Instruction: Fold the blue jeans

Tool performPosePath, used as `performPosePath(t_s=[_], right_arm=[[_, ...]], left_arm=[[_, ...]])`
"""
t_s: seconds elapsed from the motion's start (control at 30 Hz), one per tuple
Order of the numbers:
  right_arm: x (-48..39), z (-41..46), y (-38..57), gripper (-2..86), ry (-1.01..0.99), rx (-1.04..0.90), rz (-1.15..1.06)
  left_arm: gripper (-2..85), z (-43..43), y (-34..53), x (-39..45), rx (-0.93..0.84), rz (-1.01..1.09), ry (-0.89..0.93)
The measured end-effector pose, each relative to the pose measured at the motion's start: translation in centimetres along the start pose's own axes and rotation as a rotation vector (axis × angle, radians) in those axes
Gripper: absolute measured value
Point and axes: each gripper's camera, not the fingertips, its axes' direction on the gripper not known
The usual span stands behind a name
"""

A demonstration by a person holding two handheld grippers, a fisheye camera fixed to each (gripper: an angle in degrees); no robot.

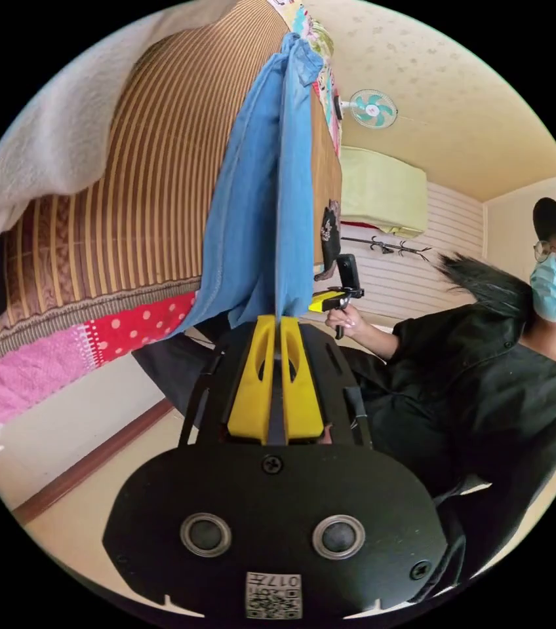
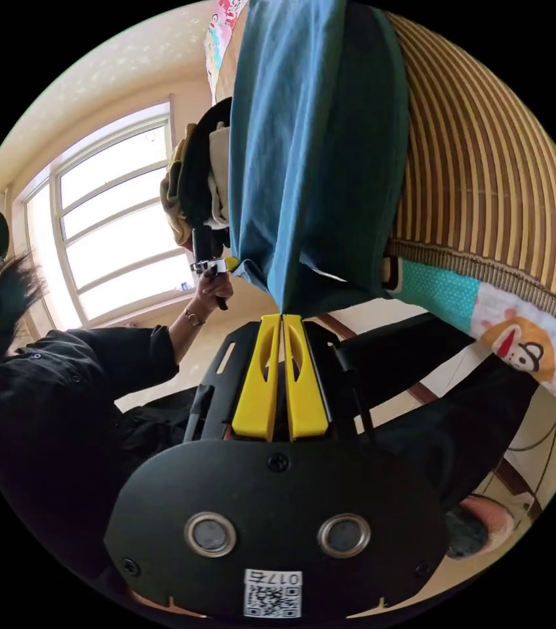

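Currently, left gripper view: left gripper (image 1: 280, 321) has its yellow jaws pressed together, pinching an edge of the blue jeans (image 1: 261, 216).
Jeans position: cloth runs from the jaws across the striped mat (image 1: 140, 196).
Other gripper: right gripper (image 1: 337, 300) held in the person's hand (image 1: 347, 320), at the far edge of the jeans.
Right gripper view: right gripper (image 2: 282, 319) jaws closed, nipping the jeans (image 2: 311, 151); left gripper (image 2: 216, 265) beside the cloth.
Step, judged: both grips set, a fold being carried over.
Next move calls for: bringing the held edge level onto the mat, then releasing.
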Motion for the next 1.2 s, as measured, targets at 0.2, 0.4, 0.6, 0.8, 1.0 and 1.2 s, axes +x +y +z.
performPosePath(t_s=[0.2,0.4,0.6,0.8,1.0,1.2], right_arm=[[2.9,-1.3,-0.7,2.4,0.064,0.039,0.103],[1.5,-4.4,-2.9,7.7,0.202,0.304,0.071],[3.5,-0.9,-5.3,3.7,0.119,0.116,-0.014],[6.8,-1.8,2.0,3.0,0.205,-0.091,-0.089],[10.0,-9.9,7.3,6.8,0.021,0.144,-0.03],[11.9,-14.6,2.9,10.3,0.071,0.333,-0.075]], left_arm=[[6.5,2.3,1.3,0.2,-0.017,-0.049,-0.267],[7.8,3.6,-1.2,6.0,0.206,0.099,-0.402],[1.9,8.3,-0.7,4.1,0.238,-0.002,-0.485],[0.8,17.4,5.4,4.1,0.035,-0.087,-0.287],[7.4,16.4,6.2,6.2,0.223,-0.043,-0.173],[12.3,15.8,-1.2,6.7,0.276,0.067,-0.218]])
